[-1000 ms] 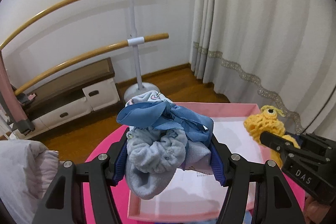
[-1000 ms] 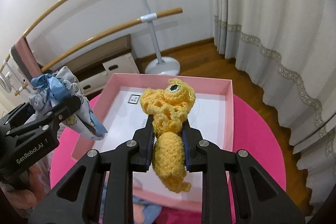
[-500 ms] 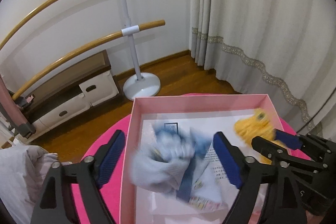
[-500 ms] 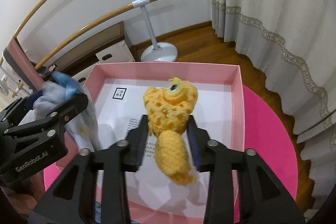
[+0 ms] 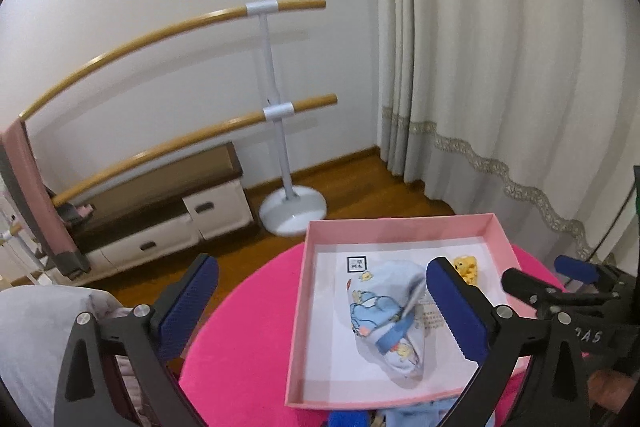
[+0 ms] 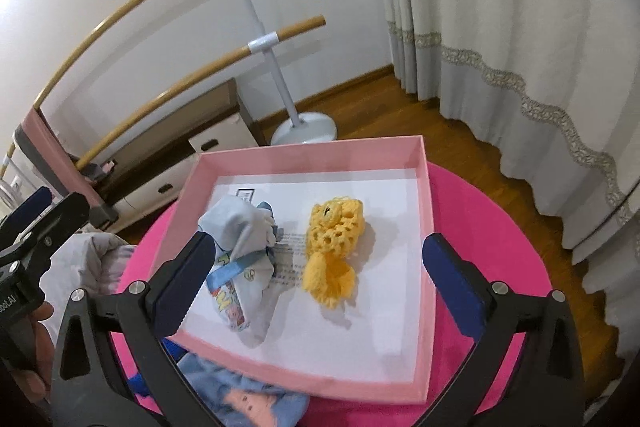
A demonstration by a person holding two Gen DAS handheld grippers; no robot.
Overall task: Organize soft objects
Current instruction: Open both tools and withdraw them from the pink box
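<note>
Right wrist view: you held the right gripper (image 6: 320,267) above the near half of the pink box (image 6: 426,211), tilted downward, with its jaws spread wide and nothing between them. Its blue pads (image 6: 450,279) flanked the box floor on both sides.

Left wrist view: you held the left gripper (image 5: 320,301) at the left edge of the same box, also angled down, jaws wide apart and empty. Its right finger overlapped the box interior; its left finger hung over the pink round table (image 5: 248,327) and the floor beyond. The right gripper's fingers appeared at the right edge of that view, just beside the box's right wall.

The yellow crochet toy (image 6: 332,247) lay on the white box floor, directly ahead between the right gripper's fingers and apart from both. Its long axis ran roughly along the fingers, with the eyed head at the far end and the frilled tail toward the gripper. It was open-weave yellow yarn.

The blue printed cloth bundle (image 6: 240,259) lay just inside the right gripper's left finger, partly hidden by it. It was elongated, running near to far, pale blue with cartoon prints and a blue ribbon (image 6: 232,269) across it. It lay beside the toy without touching it.

A blue fabric piece (image 6: 244,399) lay on the table outside the box's near wall.
</note>
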